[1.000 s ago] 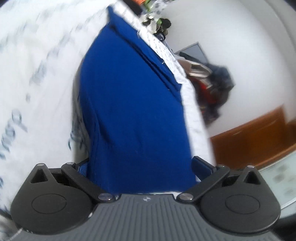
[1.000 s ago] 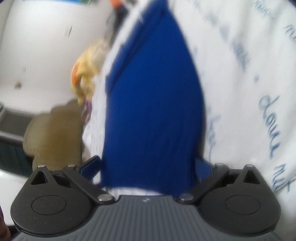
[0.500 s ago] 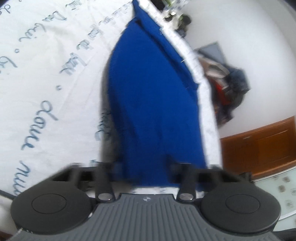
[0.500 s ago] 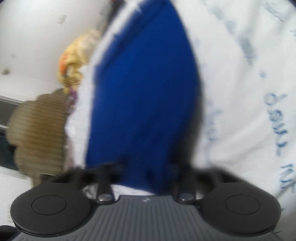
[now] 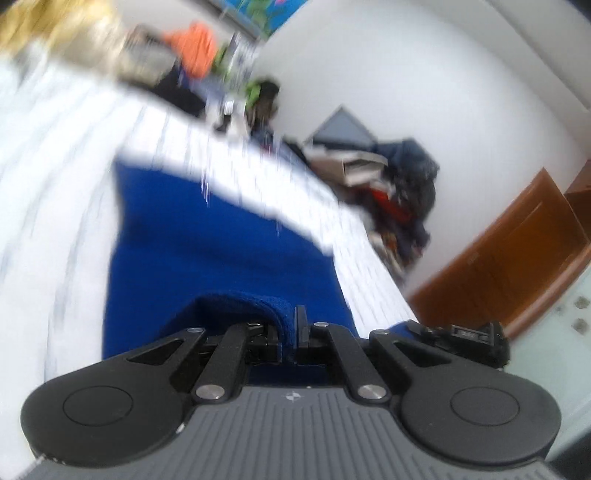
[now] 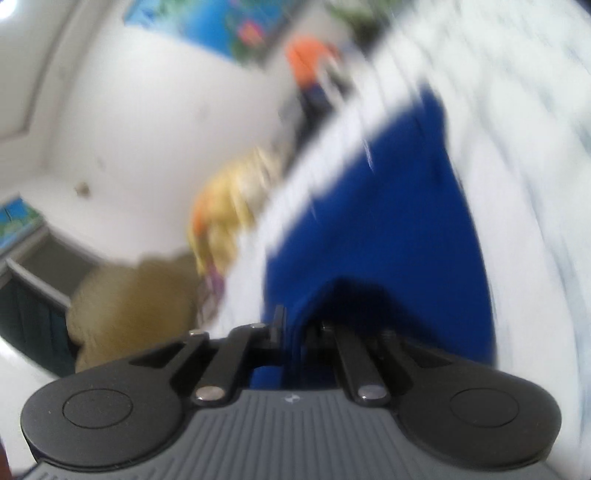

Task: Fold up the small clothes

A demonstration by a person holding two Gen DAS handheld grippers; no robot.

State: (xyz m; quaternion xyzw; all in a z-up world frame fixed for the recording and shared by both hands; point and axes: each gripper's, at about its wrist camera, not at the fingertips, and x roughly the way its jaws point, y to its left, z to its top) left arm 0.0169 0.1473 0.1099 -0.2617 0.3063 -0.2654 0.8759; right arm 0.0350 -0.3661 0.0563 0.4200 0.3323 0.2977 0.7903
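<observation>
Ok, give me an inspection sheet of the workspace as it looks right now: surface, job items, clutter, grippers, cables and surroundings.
Surface: white bedsheet, blurred by motion.
Job's things: blue garment lies on the sheet, near edge raised into both grippers.
Clutter: dark clothes pile past the bed's edge; orange item and small objects at the far end; yellow bundle; tan cushion-like thing.
Grippers: left gripper shut on the blue garment's hem; right gripper shut on the same garment.
Cables: nothing seen.
Surroundings: white wall, wooden furniture, colourful picture on the wall.
</observation>
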